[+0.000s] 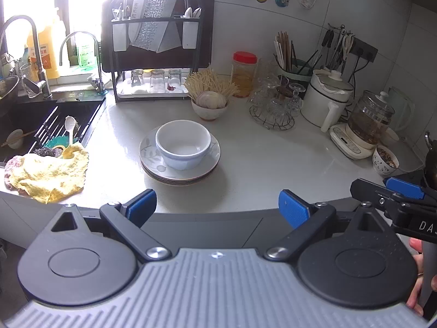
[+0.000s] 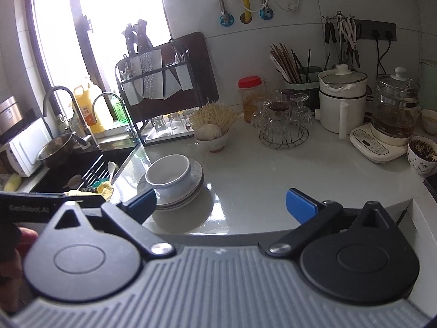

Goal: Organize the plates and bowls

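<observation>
Bowl (image 1: 183,144) atop plates (image 1: 180,164), dead ahead of left gripper (image 1: 218,207); right gripper (image 2: 221,205) farther, bowl to its left; both wide, empty.

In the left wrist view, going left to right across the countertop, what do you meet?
Yellow cloth → stack of plates with white bowl on top → wire rack of glasses → white pot → glass kettle → small patterned bowl.

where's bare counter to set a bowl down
Bare counter lies right of the plate stack, short of the glass rack and kettle base. Crowded: back wall, and left by the yellow cloth and sink.
</observation>
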{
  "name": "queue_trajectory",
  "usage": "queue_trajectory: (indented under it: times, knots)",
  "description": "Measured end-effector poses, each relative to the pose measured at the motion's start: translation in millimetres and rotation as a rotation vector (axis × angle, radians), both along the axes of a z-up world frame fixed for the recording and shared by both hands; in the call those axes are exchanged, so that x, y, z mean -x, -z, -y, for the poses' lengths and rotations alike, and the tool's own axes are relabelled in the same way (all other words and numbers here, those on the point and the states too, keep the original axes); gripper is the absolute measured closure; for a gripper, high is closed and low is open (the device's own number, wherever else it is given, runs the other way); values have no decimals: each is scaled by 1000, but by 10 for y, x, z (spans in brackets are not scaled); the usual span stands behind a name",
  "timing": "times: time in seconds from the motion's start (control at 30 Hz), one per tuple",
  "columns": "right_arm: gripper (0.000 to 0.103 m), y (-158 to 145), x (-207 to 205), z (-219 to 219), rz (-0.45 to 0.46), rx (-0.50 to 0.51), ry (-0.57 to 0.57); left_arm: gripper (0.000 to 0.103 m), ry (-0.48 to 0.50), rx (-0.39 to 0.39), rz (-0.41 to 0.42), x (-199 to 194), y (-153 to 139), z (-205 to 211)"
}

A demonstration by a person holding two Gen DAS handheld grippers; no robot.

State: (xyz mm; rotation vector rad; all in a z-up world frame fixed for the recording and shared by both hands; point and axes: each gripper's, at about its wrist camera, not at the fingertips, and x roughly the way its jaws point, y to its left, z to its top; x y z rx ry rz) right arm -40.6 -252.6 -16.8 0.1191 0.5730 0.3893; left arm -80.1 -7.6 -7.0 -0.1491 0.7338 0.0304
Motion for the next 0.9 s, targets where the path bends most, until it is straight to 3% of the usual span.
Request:
queue_trajectory:
  times: [0.9]
  knots:
    - [0,22,49,59,-20,4,2,5,-16,-35,-5,66,-8,124]
